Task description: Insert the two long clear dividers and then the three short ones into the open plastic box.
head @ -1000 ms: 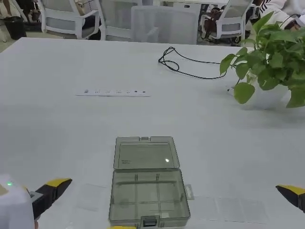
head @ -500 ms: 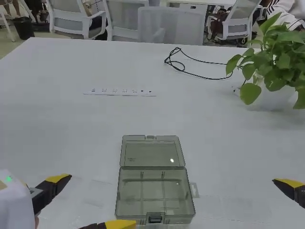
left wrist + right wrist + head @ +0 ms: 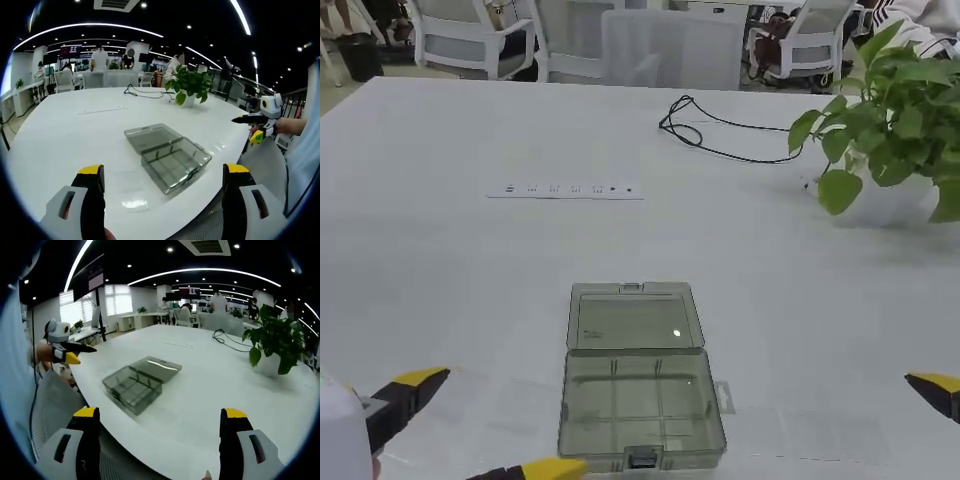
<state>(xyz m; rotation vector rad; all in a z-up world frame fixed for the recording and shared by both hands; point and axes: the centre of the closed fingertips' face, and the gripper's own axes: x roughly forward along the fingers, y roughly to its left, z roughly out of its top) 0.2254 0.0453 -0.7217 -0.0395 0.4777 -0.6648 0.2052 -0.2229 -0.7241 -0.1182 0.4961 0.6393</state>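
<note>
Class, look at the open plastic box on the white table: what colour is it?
The plastic box is a see-through smoky grey with a slight green tint. It shows best in the head view.

Our left hand-held gripper (image 3: 162,170) and right hand-held gripper (image 3: 159,413) look alike. Each has black jaws capped with yellow tips, set in pale grey housings with a dark slot in each. We wear a light blue shirt (image 3: 304,165).

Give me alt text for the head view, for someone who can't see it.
An open clear plastic box sits on a white table, lid laid back, with the open left gripper at its left and the right gripper at the far right edge. Beyond it lie a power strip, a black cable and a potted plant.
</note>
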